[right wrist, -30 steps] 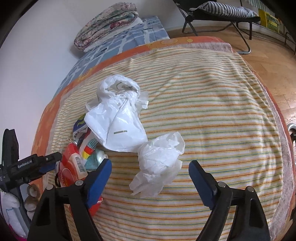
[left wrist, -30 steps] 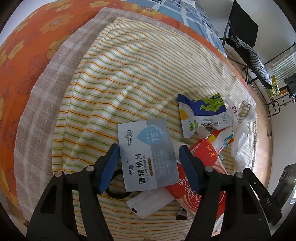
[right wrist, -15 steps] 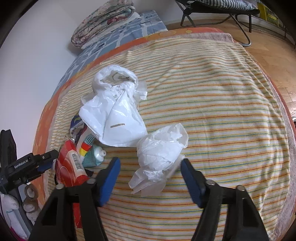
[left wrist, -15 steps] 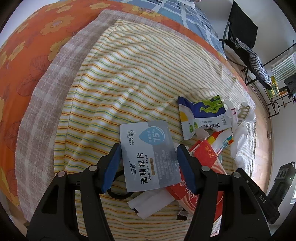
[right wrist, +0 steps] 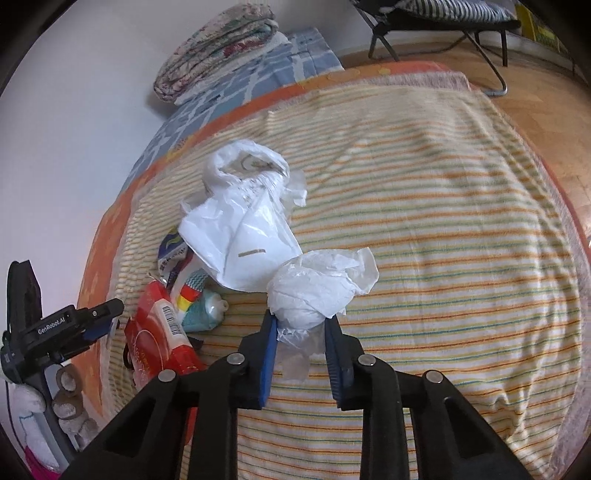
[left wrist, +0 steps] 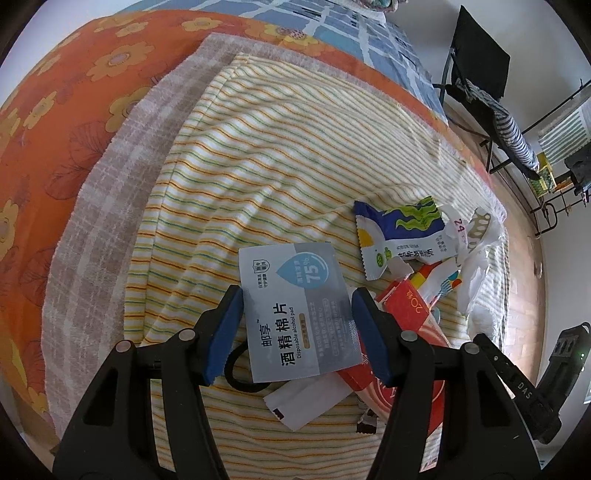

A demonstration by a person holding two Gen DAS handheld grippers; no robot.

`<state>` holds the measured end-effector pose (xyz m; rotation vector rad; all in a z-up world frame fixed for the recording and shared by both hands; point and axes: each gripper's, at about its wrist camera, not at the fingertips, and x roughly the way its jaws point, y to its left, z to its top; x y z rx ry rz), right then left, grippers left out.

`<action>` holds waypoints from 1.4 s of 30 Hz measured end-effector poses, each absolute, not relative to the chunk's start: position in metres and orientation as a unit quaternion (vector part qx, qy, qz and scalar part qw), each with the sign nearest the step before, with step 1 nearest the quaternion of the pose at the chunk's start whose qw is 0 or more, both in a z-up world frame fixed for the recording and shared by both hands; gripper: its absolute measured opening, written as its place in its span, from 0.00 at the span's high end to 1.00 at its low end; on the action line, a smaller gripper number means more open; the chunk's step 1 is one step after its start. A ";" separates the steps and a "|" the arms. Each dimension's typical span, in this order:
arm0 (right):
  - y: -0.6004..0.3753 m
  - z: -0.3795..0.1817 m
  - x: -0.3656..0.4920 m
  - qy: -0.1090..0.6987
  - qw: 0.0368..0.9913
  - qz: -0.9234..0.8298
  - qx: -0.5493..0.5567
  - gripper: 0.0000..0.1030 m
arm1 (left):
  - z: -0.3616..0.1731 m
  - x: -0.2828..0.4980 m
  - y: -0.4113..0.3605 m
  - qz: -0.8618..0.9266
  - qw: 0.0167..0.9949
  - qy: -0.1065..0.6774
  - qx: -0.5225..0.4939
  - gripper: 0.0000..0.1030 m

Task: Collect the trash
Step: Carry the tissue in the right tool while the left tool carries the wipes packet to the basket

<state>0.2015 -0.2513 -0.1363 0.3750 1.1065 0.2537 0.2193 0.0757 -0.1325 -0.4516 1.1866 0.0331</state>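
Note:
My right gripper (right wrist: pixel 300 325) is shut on a crumpled white tissue wad (right wrist: pixel 314 288) on the striped blanket (right wrist: pixel 443 221). A white plastic bag (right wrist: pixel 240 221) lies just behind it. My left gripper (left wrist: pixel 295 306) straddles a grey-blue alcohol pad packet (left wrist: pixel 295 314), with its jaws touching or almost touching the packet's edges. Beside it lie a red carton (left wrist: pixel 406 325), a blue-and-white snack wrapper (left wrist: pixel 402 236), a small white sachet (left wrist: pixel 303 402) and a black hair tie (left wrist: pixel 236 373).
The red carton (right wrist: pixel 159 343), a teal tube (right wrist: pixel 203 314) and wrappers lie left of the tissue. The left gripper (right wrist: pixel 59 328) shows at the right wrist view's left edge. Folded quilts (right wrist: pixel 218 48) sit at the bed's far end. A folding chair (right wrist: pixel 443 26) stands on the wooden floor.
My right gripper moved forward and closed on the tissue wad. My left gripper narrowed around the alcohol pad packet.

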 end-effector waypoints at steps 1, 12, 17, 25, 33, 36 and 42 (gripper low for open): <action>-0.252 -0.134 0.200 0.518 0.829 0.120 0.174 0.78 | -0.131 0.219 0.077 0.015 0.806 0.552 -0.211 0.40; -0.258 -0.105 0.178 0.482 0.853 0.126 0.153 0.78 | -0.104 0.200 0.082 0.008 0.823 0.531 -0.201 0.40; -0.256 -0.085 0.157 0.462 0.865 0.140 0.138 0.78 | -0.090 0.183 0.081 -0.002 0.832 0.520 -0.190 0.40; -0.240 -0.054 0.110 0.436 0.876 0.183 0.099 0.78 | -0.066 0.147 0.070 -0.024 0.848 0.505 -0.162 0.40; -0.223 -0.042 0.056 0.422 0.872 0.236 0.075 0.78 | -0.056 0.091 0.047 -0.055 0.858 0.495 -0.128 0.40; -0.218 -0.043 0.038 0.423 0.868 0.251 0.067 0.78 | -0.060 0.069 0.037 -0.070 0.856 0.498 -0.120 0.40; -0.208 -0.053 0.006 0.430 0.859 0.273 0.053 0.78 | -0.067 0.035 0.019 -0.092 0.855 0.501 -0.099 0.40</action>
